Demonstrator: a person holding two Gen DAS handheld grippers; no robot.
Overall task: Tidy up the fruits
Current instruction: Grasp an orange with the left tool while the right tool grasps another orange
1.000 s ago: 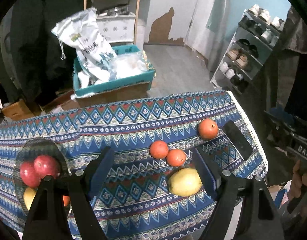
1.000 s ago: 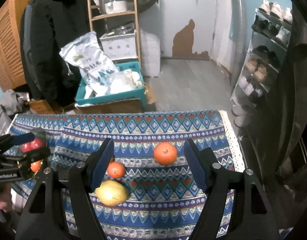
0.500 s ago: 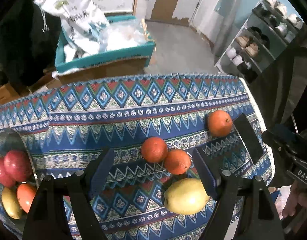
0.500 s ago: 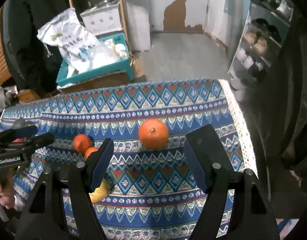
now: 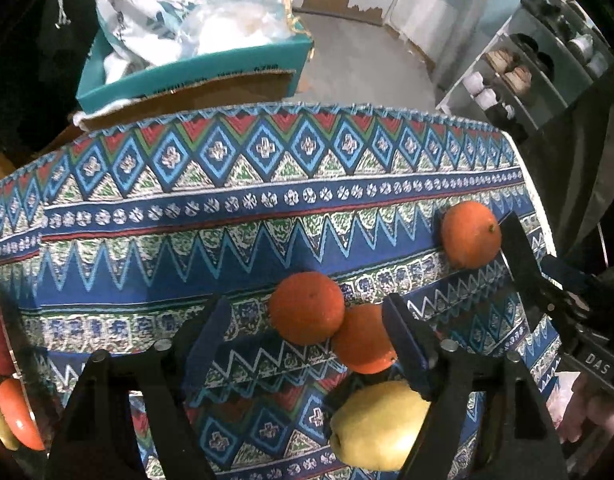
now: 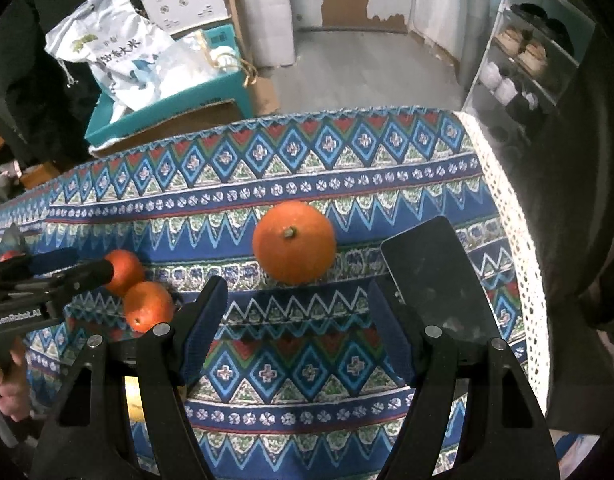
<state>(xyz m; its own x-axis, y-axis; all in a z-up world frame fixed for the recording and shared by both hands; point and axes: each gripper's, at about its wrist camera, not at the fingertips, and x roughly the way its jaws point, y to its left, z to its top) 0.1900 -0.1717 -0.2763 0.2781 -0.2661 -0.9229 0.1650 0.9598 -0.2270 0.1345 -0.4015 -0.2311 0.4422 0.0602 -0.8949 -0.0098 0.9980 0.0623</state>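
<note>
Oranges sit between the closing left jaws; right jaws gape empty; one gripper reads "DAS".

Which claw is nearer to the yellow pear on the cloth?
Left. The left claw hangs right over the pear, jaws closing, nothing gripped. The right claw is farther, by the lone orange.

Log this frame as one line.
left gripper: closing, nothing gripped, over paired round oranges | right gripper: open, over lone stemmed orange | stage: pre-grasp
</note>
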